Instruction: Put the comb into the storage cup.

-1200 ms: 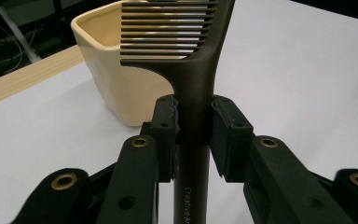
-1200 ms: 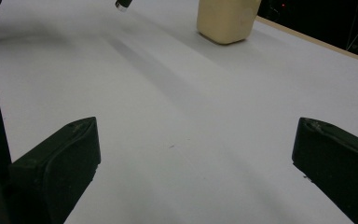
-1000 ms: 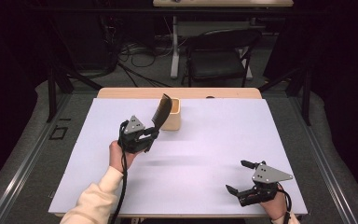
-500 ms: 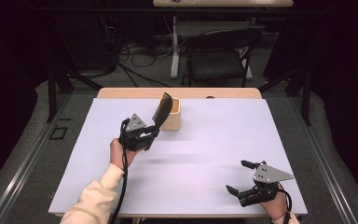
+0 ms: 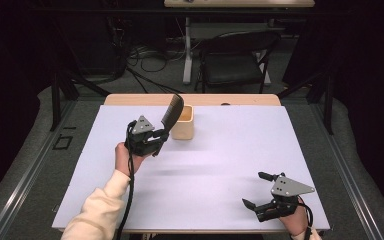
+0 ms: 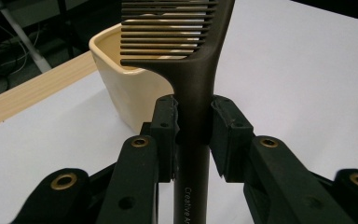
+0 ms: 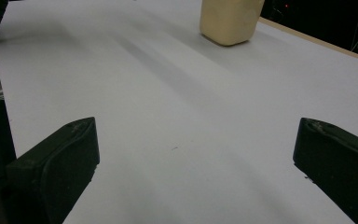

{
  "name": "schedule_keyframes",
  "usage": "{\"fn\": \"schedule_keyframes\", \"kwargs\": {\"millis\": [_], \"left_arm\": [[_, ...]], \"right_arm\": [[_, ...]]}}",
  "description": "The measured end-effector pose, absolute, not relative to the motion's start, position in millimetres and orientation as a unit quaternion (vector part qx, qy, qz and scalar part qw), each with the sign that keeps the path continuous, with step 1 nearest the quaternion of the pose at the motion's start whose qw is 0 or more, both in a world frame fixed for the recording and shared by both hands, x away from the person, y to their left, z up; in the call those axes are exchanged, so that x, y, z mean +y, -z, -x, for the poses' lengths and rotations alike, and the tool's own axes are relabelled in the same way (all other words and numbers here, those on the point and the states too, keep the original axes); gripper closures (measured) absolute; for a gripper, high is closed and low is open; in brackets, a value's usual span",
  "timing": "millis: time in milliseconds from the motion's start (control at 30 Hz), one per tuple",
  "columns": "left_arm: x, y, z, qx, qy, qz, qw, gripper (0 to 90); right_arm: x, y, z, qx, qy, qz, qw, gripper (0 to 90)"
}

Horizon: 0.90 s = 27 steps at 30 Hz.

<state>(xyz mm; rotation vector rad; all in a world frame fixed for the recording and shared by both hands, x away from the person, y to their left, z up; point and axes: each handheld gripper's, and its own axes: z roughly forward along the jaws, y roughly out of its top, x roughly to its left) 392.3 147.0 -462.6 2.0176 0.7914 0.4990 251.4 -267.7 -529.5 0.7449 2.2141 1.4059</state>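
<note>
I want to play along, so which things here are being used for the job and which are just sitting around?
In use:
- comb, clamped by its handle in the left gripper
- cream cup, right beside the comb's teeth

Just there:
- right gripper, open and holding nothing, near the table's front edge
- black chair behind the table
- cables on the floor

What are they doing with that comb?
A person is holding a dark comb by its handle in the left gripper, which is clamped shut on it. The comb's toothed end is raised just beside a cream cup near the far edge of the white table, so it looks like the comb may be going into the cup. It is not inside yet. The right gripper rests open at the near corner, holding nothing.
</note>
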Motion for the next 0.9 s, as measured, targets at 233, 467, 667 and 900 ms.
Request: {"fn": "schedule_keyframes", "kwargs": {"millis": [233, 467, 667, 900], "left_arm": [[147.0, 458.5, -396.7, 0.319, -0.200, -0.816, 0.439, 72.4], [146.6, 452.4, -401.4, 0.320, -0.200, -0.816, 0.437, 72.4], [145.3, 448.7, -406.2, 0.320, -0.200, -0.815, 0.440, 72.4], [143.6, 440.8, -411.6, 0.318, -0.204, -0.813, 0.442, 72.4]], "right_arm": [[-268.2, 529.8, -251.9, 0.793, -0.506, -0.267, 0.206, 0.0], [-268.0, 529.7, -251.6, 0.793, -0.507, -0.268, 0.204, 0.0], [-268.5, 529.4, -251.4, 0.794, -0.506, -0.269, 0.205, 0.0], [-268.4, 529.7, -251.5, 0.794, -0.505, -0.270, 0.203, 0.0]]}}
